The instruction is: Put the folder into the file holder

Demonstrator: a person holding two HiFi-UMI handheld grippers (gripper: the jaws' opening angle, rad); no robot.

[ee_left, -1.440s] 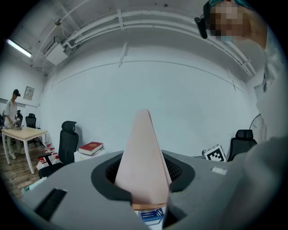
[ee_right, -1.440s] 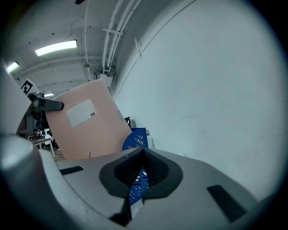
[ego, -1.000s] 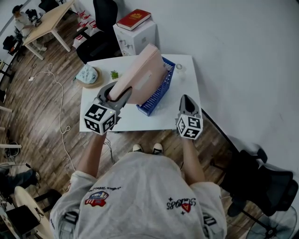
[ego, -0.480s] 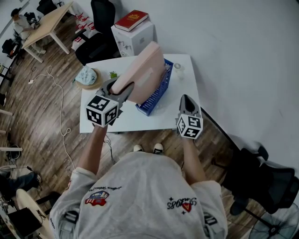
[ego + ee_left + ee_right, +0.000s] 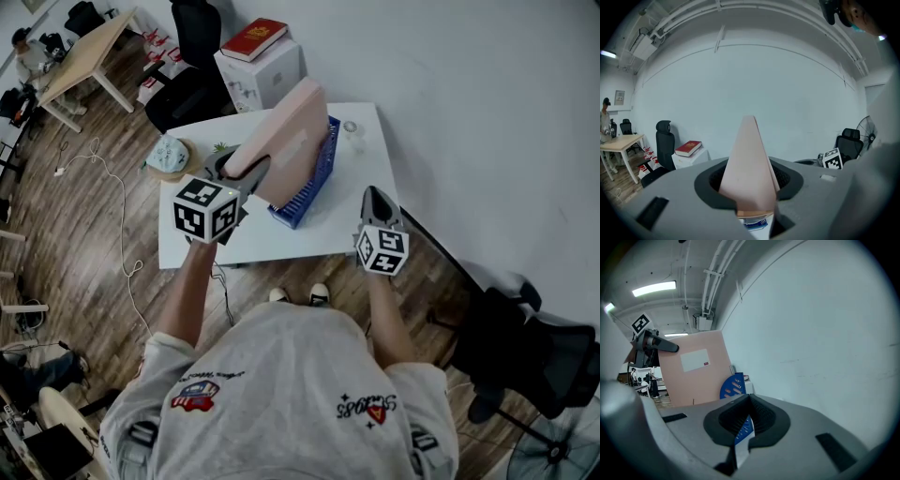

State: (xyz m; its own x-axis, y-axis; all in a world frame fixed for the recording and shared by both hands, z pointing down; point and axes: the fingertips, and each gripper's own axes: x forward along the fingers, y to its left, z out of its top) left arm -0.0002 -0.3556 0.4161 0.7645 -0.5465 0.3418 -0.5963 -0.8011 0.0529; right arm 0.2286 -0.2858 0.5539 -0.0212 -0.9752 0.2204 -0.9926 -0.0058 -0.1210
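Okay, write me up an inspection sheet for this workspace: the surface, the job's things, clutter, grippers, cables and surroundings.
Surface: white table, against the wall, on a wood floor.
Job's things: pink folder, tilted, its lower edge at the blue file holder; cannot tell whether it is seated.
Clutter: small green plant; pale blue item on a round tray; clear glass.
Grippers: left gripper clamped on the folder's edge; right gripper closed, empty, held apart from the holder.
Cables: white cable trailing over the floor left of the table.
Surroundings: red book on a white box; black chairs; wooden desk with a seated person.
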